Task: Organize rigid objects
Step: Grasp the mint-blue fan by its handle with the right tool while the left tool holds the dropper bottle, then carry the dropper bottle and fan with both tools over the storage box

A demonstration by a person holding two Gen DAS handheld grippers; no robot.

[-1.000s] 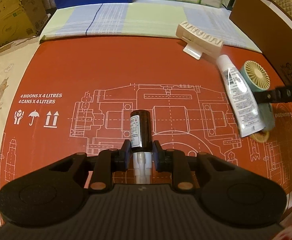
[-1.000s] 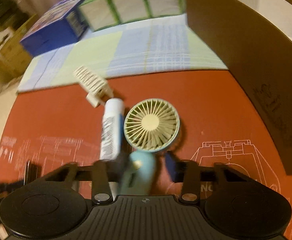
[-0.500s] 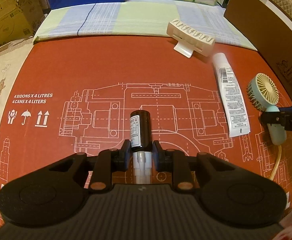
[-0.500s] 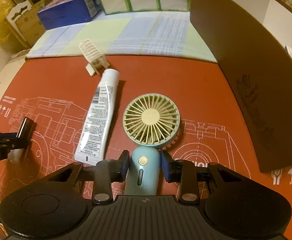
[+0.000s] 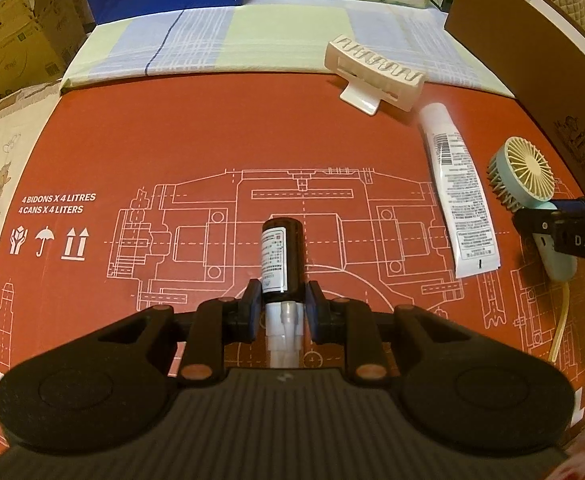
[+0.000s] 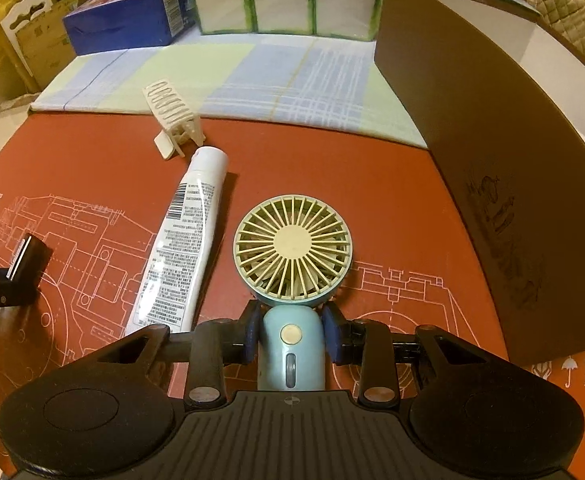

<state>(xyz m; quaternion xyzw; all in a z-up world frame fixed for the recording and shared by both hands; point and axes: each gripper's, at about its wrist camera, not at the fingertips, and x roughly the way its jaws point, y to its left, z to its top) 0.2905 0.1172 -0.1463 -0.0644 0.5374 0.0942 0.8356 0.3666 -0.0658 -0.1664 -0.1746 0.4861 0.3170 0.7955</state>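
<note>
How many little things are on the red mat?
4. The dark bottle sits between the left gripper's fingers, the white tube lies in the middle, the cream hair clip is at the far edge, and the blue fan is in the right gripper.

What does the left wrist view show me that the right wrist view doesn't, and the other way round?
Only the left wrist view shows the dark bottle's white label, the left gripper flanking its clear cap, and the fan's cream strap. Only the right wrist view shows the fan's handle button and the right gripper flanking that handle, pads close against it, with the tissue packs' full fronts. Both show the white tube, hair claw, brown board and red mat.
</note>
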